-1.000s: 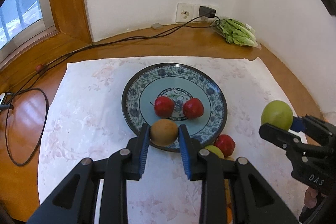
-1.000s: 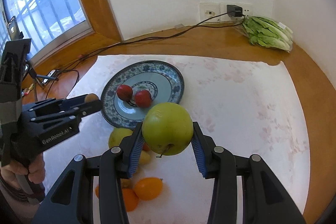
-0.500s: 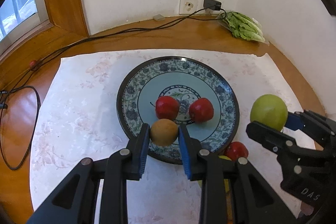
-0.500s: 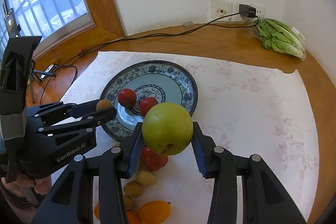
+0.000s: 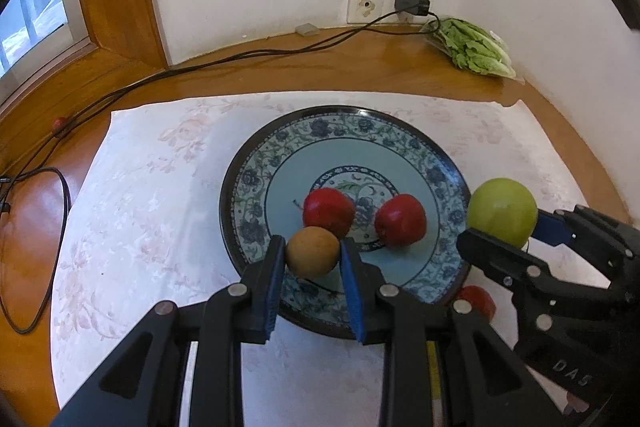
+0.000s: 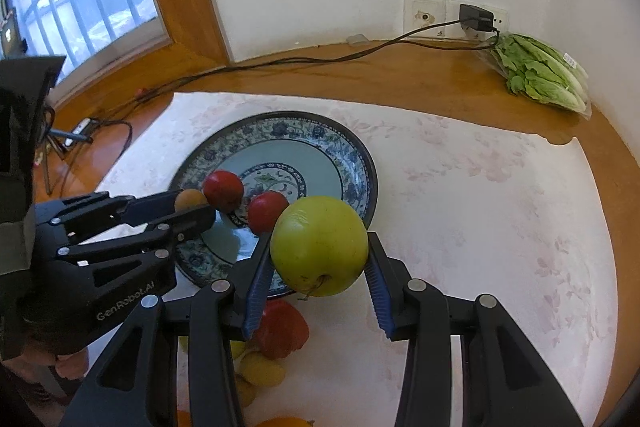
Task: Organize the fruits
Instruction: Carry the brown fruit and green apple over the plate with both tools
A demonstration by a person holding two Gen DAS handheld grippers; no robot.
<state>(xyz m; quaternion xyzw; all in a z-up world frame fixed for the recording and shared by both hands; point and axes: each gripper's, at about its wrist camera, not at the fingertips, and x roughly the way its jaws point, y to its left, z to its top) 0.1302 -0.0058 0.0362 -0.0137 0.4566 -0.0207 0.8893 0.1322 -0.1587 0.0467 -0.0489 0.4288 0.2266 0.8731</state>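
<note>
Red fruit (image 6: 282, 329) half hidden behind right tool (image 6: 318, 267)

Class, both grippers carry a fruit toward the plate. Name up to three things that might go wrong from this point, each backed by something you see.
1. The brown fruit in the left gripper sits right beside a red fruit on the plate; setting it down may knock that one rolling.
2. The two grippers are close together, so the right gripper could bump the left.
3. The green apple is round and held only at its sides; it may slip and fall onto the fruit below.
</note>
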